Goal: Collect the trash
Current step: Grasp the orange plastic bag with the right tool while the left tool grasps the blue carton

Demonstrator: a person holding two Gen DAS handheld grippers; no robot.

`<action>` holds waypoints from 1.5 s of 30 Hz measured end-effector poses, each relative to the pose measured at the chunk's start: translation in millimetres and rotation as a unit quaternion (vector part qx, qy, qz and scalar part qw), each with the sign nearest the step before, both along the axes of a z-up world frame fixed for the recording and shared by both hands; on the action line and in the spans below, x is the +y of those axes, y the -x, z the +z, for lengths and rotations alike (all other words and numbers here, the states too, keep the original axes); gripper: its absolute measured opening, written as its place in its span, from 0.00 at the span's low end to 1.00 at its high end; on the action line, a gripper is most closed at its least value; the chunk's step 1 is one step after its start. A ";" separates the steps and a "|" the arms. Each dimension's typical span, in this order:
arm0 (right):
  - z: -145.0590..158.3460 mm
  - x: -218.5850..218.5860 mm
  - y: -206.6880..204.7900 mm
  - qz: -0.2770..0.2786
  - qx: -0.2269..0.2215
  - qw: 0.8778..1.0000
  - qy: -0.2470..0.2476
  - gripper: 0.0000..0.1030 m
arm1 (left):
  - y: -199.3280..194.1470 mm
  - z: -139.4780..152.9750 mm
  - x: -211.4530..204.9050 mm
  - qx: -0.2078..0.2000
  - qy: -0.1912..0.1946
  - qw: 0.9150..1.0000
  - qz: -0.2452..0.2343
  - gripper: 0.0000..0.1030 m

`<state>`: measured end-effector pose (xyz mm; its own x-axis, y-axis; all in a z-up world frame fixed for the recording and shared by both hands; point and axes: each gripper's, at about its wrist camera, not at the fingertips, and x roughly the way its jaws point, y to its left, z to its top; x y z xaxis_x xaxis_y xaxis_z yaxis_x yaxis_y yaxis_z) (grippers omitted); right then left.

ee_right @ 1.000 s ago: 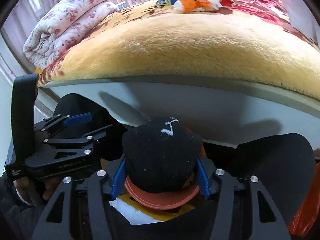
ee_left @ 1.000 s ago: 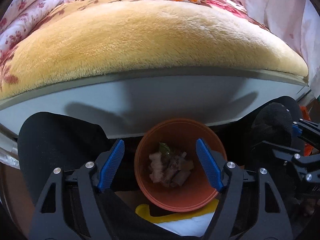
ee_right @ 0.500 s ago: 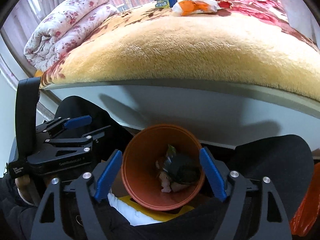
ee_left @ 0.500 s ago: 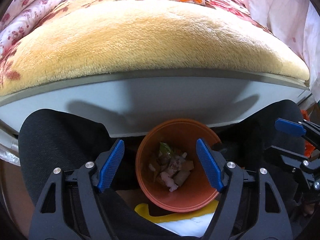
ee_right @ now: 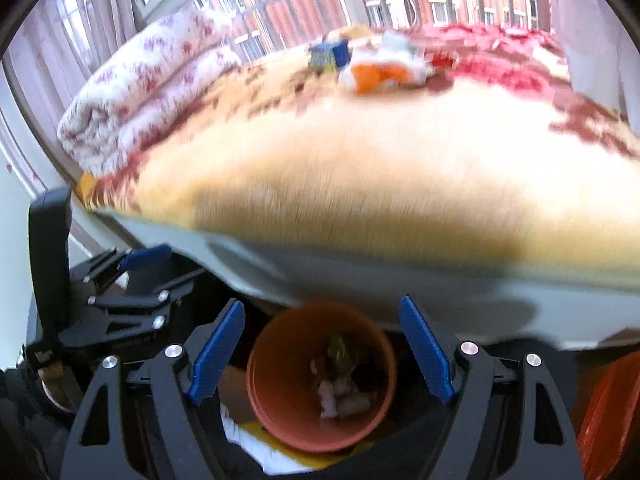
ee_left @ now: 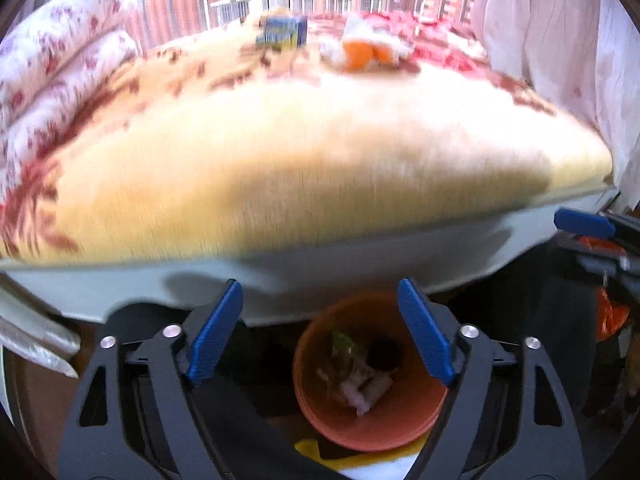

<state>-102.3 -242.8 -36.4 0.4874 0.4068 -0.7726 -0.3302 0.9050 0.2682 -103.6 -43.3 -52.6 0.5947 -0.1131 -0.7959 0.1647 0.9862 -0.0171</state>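
from the left wrist, the left gripper (ee_left: 320, 336) stands wide with nothing between its blue pads, hanging over the orange bin (ee_left: 370, 372) that sits on the floor just below the near edge of the bed (ee_left: 304, 152); scraps already lie in the bin's bottom. the trash left to collect lies well apart, near the far edge of the bed: a crumpled white and orange wrapper (ee_left: 366, 48) with a small blue box (ee_left: 282, 32) just beside it, both blurred. from the right wrist, the right gripper (ee_right: 322, 344) is likewise spread wide and holds nothing, over the same bin, with the wrapper (ee_right: 384, 68) and the box (ee_right: 330, 54) again by the far edge. the wrapper looks light, soft and crushable, likely to slip on the plush blanket (ee_right: 380, 176), so pinching a raised fold at its middle seems best. the box looks light but stiffer, probably safest taken across its two flat sides.
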 end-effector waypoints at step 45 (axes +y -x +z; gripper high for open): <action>44.7 -62.2 -109.3 -0.147 -0.107 0.978 -0.098 0.23 | -232.6 66.8 13.9 -0.045 0.075 0.994 0.060 0.81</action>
